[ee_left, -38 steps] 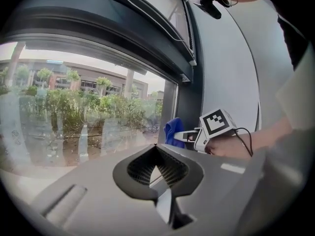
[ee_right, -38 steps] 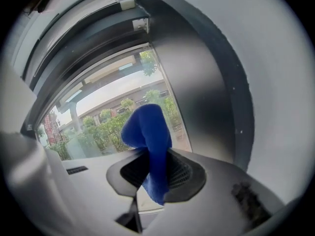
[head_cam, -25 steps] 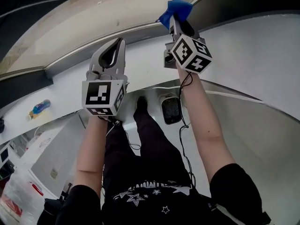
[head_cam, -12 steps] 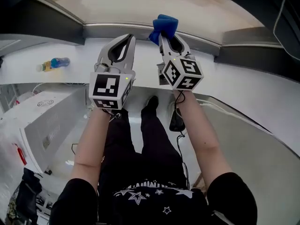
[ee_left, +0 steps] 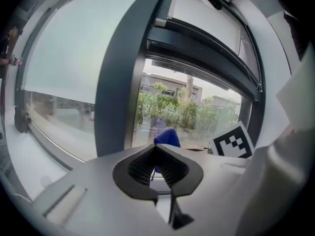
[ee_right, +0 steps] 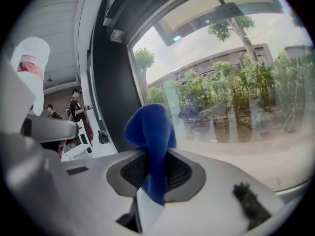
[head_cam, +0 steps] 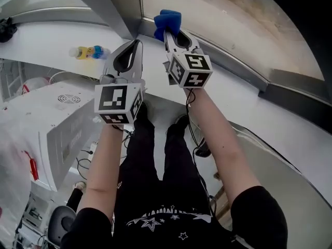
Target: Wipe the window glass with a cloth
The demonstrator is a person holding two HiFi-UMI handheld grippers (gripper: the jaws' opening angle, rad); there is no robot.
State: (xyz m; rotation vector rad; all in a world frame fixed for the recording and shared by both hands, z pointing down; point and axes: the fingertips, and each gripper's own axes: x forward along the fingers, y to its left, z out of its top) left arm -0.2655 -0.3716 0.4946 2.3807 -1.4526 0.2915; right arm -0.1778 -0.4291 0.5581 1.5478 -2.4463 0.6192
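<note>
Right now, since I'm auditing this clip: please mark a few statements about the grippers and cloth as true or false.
The right gripper is shut on the blue cloth. True.
The left gripper holds a second cloth. False: its jaws are together, empty.
A yellow and blue object lies on the white ledge. True.
The cloth lies loose on the ledge. False: it sits pinched between the right jaws, raised near the window glass.
</note>
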